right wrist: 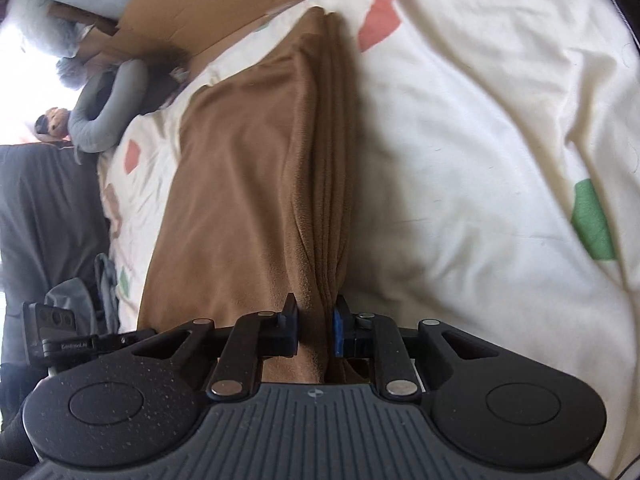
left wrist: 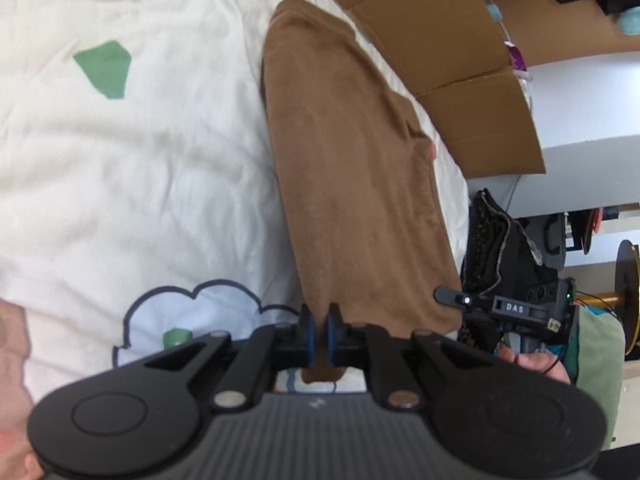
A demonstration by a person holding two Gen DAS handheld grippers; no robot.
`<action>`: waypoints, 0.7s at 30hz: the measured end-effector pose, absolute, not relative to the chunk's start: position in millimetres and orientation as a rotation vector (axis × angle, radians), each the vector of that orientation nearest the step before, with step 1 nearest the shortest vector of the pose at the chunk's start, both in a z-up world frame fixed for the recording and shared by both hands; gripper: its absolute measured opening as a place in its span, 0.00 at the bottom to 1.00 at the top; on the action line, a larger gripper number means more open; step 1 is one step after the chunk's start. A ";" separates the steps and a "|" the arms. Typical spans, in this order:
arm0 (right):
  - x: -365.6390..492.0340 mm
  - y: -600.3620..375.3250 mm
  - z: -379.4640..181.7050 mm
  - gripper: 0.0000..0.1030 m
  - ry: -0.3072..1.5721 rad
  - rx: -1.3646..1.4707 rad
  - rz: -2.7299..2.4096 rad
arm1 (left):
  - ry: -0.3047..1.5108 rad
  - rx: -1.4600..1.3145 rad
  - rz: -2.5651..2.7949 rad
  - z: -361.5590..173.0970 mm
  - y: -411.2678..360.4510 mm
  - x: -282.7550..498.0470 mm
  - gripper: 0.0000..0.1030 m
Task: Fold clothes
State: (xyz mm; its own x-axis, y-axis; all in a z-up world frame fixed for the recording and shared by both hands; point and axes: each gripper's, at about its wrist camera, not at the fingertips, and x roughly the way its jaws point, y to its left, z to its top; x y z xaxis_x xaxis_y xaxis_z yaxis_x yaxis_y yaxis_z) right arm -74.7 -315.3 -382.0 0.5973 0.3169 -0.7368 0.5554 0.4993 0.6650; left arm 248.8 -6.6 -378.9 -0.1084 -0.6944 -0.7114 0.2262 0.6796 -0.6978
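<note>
— What have your hands got?

— My left hand-held gripper (left wrist: 319, 334) pinches one corner of the brown garment (left wrist: 352, 168); my right hand-held gripper (right wrist: 316, 330) pinches its bunched folds.

— And the garment?

— Stretched out over the cream bedspread (right wrist: 480, 140), beside the cardboard (left wrist: 460, 40).

Left hand-held gripper (left wrist: 319, 330) and right hand-held gripper (right wrist: 316, 330) both clamped, angled downward.

A cream quilted bedspread (left wrist: 132, 168) with green patches; flattened brown cardboard (left wrist: 452, 52) lies along its far edge.
</note>
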 end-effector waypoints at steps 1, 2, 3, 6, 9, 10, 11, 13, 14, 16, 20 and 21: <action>-75.7 -312.9 -380.3 0.15 0.970 1.092 -0.168 | 1.493 -0.406 -0.813 -378.0 -4.8 248.7 0.06; -76.7 -310.6 -378.6 0.15 0.973 1.102 -0.161 | 1.502 -0.404 -0.809 -378.1 -2.3 248.3 0.06; -77.6 -306.3 -377.4 0.15 0.985 1.110 -0.152 | 1.511 -0.402 -0.805 -378.1 0.3 247.8 0.06; -82.0 -294.0 -376.8 0.15 1.025 1.113 -0.125 | 1.552 -0.384 -0.795 -382.4 12.2 240.8 0.06; -89.8 -281.0 -379.5 0.15 1.057 1.130 -0.109 | 1.598 -0.361 -0.787 -389.3 20.3 231.8 0.06; -93.0 -276.8 -381.8 0.15 1.068 1.137 -0.103 | 1.608 -0.339 -0.790 -390.0 22.1 228.7 0.06; -95.2 -271.9 -384.3 0.15 1.082 1.142 -0.097 | 1.614 -0.310 -0.796 -389.9 23.5 225.6 0.06; -99.3 -261.1 -389.5 0.14 1.113 1.148 -0.082 | 1.621 -0.271 -0.810 -390.3 22.9 219.6 0.06; -101.7 -257.1 -391.8 0.14 1.123 1.153 -0.078 | 1.629 -0.260 -0.812 -392.3 22.8 216.8 0.06; -105.3 -252.0 -396.0 0.14 1.139 1.157 -0.075 | 1.649 -0.236 -0.804 -402.2 23.3 212.4 0.06; -106.8 -249.5 -404.7 0.20 1.168 1.154 -0.074 | 1.682 -0.219 -0.759 -416.0 23.5 212.6 0.10; -106.0 -249.1 -405.0 0.21 1.174 1.152 -0.076 | 1.690 -0.214 -0.745 -417.8 23.1 213.6 0.13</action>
State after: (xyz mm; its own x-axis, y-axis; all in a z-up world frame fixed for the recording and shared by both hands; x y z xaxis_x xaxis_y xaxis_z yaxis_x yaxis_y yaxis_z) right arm -106.0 -249.1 -405.0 0.4509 0.4902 -0.7459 0.5828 0.4713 0.6620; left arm 213.6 23.1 -417.8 -0.2676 -0.5188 -0.8119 0.2494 0.7766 -0.5785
